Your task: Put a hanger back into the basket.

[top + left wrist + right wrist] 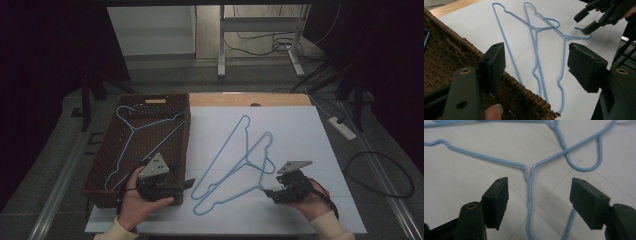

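Both tongs (186, 185) (268, 192) apart over white table (300, 130); wicker basket (150, 107) left, dark room.

Basket (177, 131) left of two hangers (235, 160)

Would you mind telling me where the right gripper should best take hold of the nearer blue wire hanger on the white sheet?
Probably at the twisted neck of the nearer hanger, just below its hook. The right gripper is open with that neck between its jaws, so coming straight down from above fits. The wire lies flat on the white sheet, and the neck is a doubled strand, thicker than elsewhere.
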`<state>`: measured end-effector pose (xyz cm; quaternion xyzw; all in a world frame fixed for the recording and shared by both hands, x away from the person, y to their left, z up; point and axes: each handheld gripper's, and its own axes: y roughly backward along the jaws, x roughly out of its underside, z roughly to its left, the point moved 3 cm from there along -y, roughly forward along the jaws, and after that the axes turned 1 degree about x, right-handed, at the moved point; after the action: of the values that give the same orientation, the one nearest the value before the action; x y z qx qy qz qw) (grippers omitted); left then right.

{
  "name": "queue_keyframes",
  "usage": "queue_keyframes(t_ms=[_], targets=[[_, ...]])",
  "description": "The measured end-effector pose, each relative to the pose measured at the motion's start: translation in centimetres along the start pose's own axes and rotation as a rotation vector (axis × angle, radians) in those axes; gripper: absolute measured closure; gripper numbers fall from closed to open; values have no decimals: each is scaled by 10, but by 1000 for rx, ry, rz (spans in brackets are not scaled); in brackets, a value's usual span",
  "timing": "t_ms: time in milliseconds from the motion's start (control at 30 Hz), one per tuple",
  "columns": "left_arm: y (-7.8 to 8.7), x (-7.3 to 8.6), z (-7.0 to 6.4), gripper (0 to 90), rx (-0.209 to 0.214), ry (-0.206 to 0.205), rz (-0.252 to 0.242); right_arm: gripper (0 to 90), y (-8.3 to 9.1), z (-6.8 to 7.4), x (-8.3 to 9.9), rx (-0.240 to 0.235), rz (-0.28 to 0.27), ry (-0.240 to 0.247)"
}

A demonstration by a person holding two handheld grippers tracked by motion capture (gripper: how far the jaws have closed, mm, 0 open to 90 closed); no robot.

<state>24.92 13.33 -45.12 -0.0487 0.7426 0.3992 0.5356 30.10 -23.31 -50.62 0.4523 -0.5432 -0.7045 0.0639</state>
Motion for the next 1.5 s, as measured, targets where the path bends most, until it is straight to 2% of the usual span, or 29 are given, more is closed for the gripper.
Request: queue_keyframes(t_ms=[200, 233, 333, 467, 567, 633, 900, 1100, 1500], targets=[[0, 0, -1, 318, 8, -5, -2, 390, -12, 4, -7, 10, 65, -5], [0, 0, -1, 318, 8, -5, -3, 413, -17, 6, -9, 12, 97, 3], [1, 0, 0, 318, 6, -4, -3, 445, -21, 7, -11, 23, 131, 3], [2, 0, 0, 317, 4, -5, -6, 474, -25, 7, -11, 18, 156, 3], [1, -1, -1, 317, 6, -6, -5, 549, -30, 8, -10, 21, 211, 10], [0, 0, -2, 318, 7, -7, -3, 589, -32, 9, -10, 39, 225, 17], [-4, 0, -6, 318, 16, -22, 14, 786, -35, 14, -18, 48, 284, 19], [-5, -1, -7, 318, 17, -24, 13, 850, -35, 12, -18, 37, 277, 22], [-10, -4, -16, 318, 28, -39, 15, 857, -28, 11, -20, 21, 270, 48]])
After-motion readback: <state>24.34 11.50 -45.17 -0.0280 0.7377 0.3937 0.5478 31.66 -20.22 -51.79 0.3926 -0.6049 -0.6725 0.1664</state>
